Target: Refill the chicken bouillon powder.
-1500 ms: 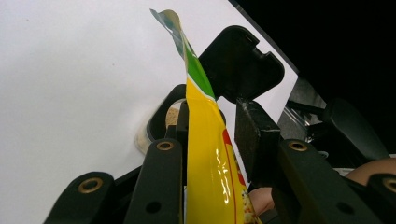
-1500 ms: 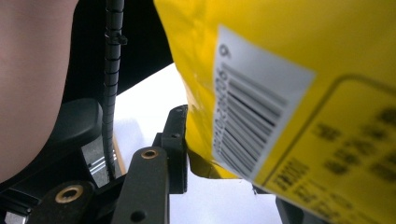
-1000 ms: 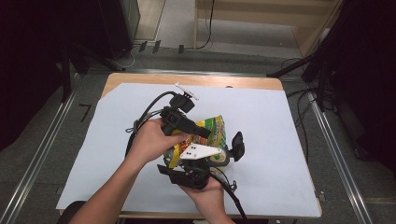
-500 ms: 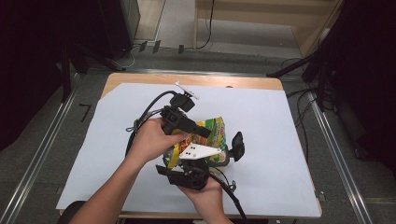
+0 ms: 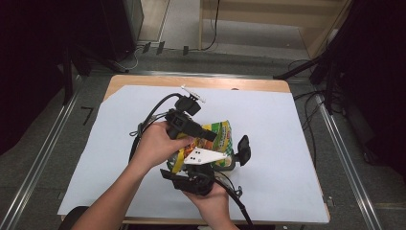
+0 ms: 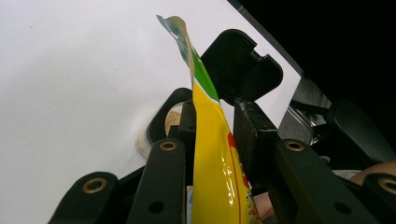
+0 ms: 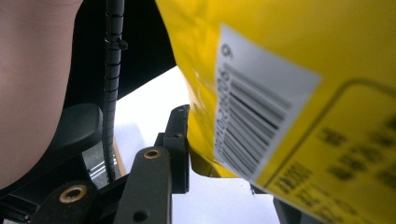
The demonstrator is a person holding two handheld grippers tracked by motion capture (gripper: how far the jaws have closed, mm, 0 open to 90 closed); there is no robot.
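Left gripper (image 5: 207, 134) first: its jaws are part closed, pinching the top edge of the yellow snack bag (image 6: 212, 154), probably to hold the mouth steady. The bag stands upright over mid-bench (image 5: 287, 143), beside a small round container (image 6: 161, 128) with a black flip lid (image 6: 240, 65) — looks like pouring prep. Right gripper (image 5: 227, 160): jaws part closed against the bag's barcode side (image 7: 261, 112), bracing it from below.

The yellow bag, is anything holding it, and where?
Both grippers hold the yellow bag: the left gripper pinches its thin edge, the right gripper its barcode end.
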